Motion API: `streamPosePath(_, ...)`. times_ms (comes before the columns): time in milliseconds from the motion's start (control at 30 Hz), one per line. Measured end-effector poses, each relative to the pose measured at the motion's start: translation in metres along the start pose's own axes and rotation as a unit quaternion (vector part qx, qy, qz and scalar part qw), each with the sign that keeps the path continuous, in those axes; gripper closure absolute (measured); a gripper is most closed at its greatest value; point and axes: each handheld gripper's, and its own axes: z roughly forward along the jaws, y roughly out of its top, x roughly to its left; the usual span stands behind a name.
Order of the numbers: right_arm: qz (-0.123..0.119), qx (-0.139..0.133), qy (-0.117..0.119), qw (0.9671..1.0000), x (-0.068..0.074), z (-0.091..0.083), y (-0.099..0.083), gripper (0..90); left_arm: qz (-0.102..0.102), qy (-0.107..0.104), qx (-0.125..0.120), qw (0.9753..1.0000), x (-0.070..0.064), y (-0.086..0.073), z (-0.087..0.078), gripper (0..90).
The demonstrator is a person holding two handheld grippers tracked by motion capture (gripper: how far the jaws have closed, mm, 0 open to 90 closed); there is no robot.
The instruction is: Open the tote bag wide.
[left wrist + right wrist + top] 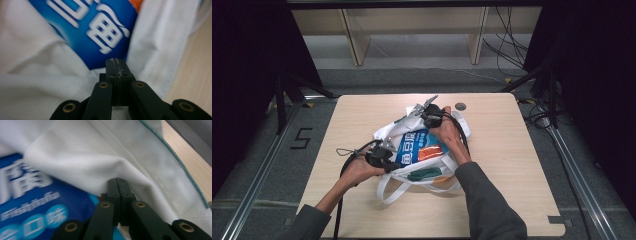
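The white bag lies in the middle of the table, with a blue packet inside; the left gripper pinches its near-left edge; the right gripper pinches its far edge; both jaws are closed on fabric.

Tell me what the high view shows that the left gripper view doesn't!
High view alone: the whole wooden table, both hands, the right tongs at the white bag's far edge, and a green packet inside. Left gripper view alone: the left tongs up close, jaws shut on the bag's cloth, with the weave visible. Both: the white bag and the blue packet with white lettering.
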Motion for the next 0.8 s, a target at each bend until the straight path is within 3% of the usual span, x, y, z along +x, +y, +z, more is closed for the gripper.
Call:
streamPosePath(33, 0.004, 0.006, -0.005, 1.0000, -0.002, 0.005, 0.001, 90.0, -0.021, 0.003, -0.010, 0.9997, -0.003, -0.001, 0.003, 89.6)
streamPosePath(100, 0.011, 0.021, -0.010, 0.9997, -0.003, 0.009, 0.004, 90.0, 0.000, 0.001, 0.001, 1.0000, 0.000, 0.000, 0.000, 89.6)
streamPosePath(233, 0.017, 0.024, -0.003, 0.9996, -0.004, 0.000, 0.006, 90.0, -0.015, 0.010, -0.019, 0.9996, 0.008, 0.009, -0.012, 85.9)
streamPosePath(300, 0.013, 0.002, -0.001, 0.9999, -0.004, -0.016, 0.004, 90.0, -0.039, 0.026, -0.056, 0.9973, 0.017, 0.019, -0.019, 83.0)
streamPosePath(367, 0.009, -0.029, 0.012, 0.9995, -0.007, -0.036, -0.001, 90.0, -0.051, 0.039, -0.072, 0.9953, 0.029, 0.030, -0.022, 83.2)
streamPosePath(433, -0.004, -0.033, 0.018, 0.9993, -0.007, -0.052, -0.012, 90.0, -0.066, 0.047, -0.082, 0.9933, 0.040, 0.041, -0.022, 82.9)
streamPosePath(467, 0.004, -0.027, 0.029, 0.9992, -0.003, -0.058, -0.018, 90.0, -0.075, 0.058, -0.085, 0.9918, 0.046, 0.046, -0.021, 82.2)
streamPosePath(567, -0.031, -0.001, -0.017, 0.9994, -0.003, -0.075, -0.046, 90.0, -0.098, 0.084, -0.080, 0.9884, 0.065, 0.052, -0.016, 82.9)
streamPosePath(633, -0.007, -0.002, -0.016, 0.9998, -0.008, -0.081, -0.069, 90.0, -0.123, 0.097, -0.066, 0.9855, 0.079, 0.047, -0.009, 84.4)
streamPosePath(667, -0.001, 0.003, -0.020, 0.9998, -0.012, -0.080, -0.079, 90.0, -0.136, 0.108, -0.056, 0.9832, 0.086, 0.041, -0.002, 85.8)
streamPosePath(700, 0.003, 0.014, -0.022, 0.9996, -0.017, -0.074, -0.091, 90.0, -0.149, 0.106, -0.056, 0.9816, 0.090, 0.036, 0.002, 87.2)
streamPosePath(733, 0.008, 0.026, -0.023, 0.9994, -0.019, -0.068, -0.098, 90.0, -0.173, 0.090, -0.079, 0.9775, 0.095, 0.030, 0.003, 88.1)
streamPosePath(767, 0.016, 0.042, -0.021, 0.9988, -0.021, -0.057, -0.110, 90.0, -0.178, 0.081, -0.087, 0.9769, 0.098, 0.027, 0.002, 88.9)
streamPosePath(800, 0.030, 0.038, -0.013, 0.9987, -0.022, -0.050, -0.117, 90.0, -0.175, 0.081, -0.082, 0.9777, 0.098, 0.027, 0.000, 88.8)
